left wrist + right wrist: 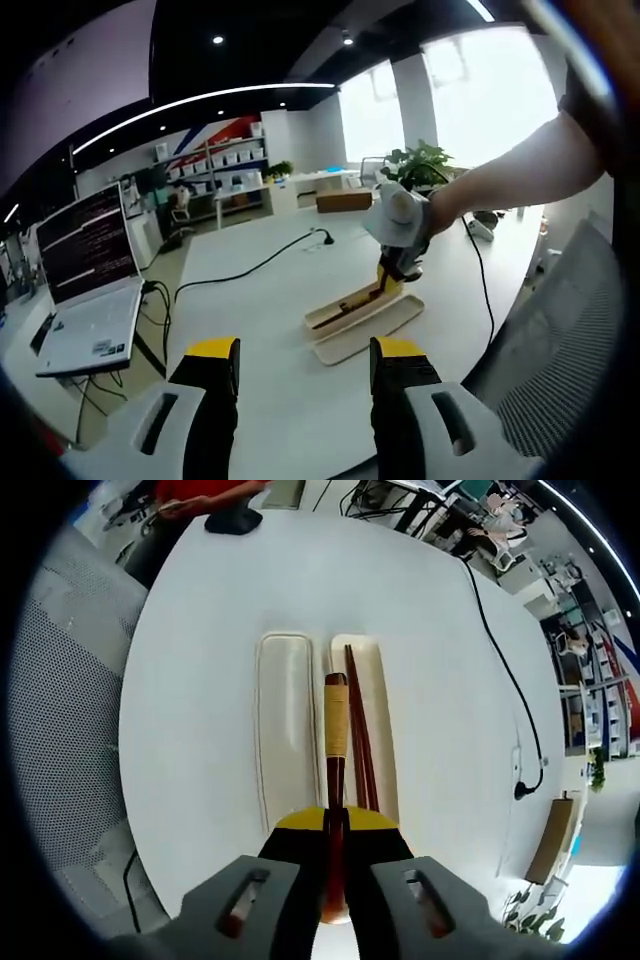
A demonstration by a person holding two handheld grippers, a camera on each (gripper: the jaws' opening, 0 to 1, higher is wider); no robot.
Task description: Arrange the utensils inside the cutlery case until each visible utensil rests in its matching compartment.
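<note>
The cream two-compartment cutlery case (pixel 285 715) lies lengthwise on the white table, straight ahead of my right gripper (pixel 335 825). That gripper is shut on a dark red utensil (pixel 336 730) with a tan wrapped band, which points along the case over the inner edge of the right compartment. A pair of dark red chopsticks (pixel 358 730) rests in that right compartment; the left compartment holds nothing. In the left gripper view the case (pixel 385 318) sits mid-table with the right gripper (pixel 400 245) and a person's arm above it. My left gripper (pixel 305 360) hangs open, well short of the case.
An open laptop (pixel 85 290) stands at the table's left edge, with a black cable (pixel 250 268) running across the table. A mesh chair (pixel 560 340) is at the right. Another cable (pixel 510 680) and a black object (pixel 233 520) lie on the table.
</note>
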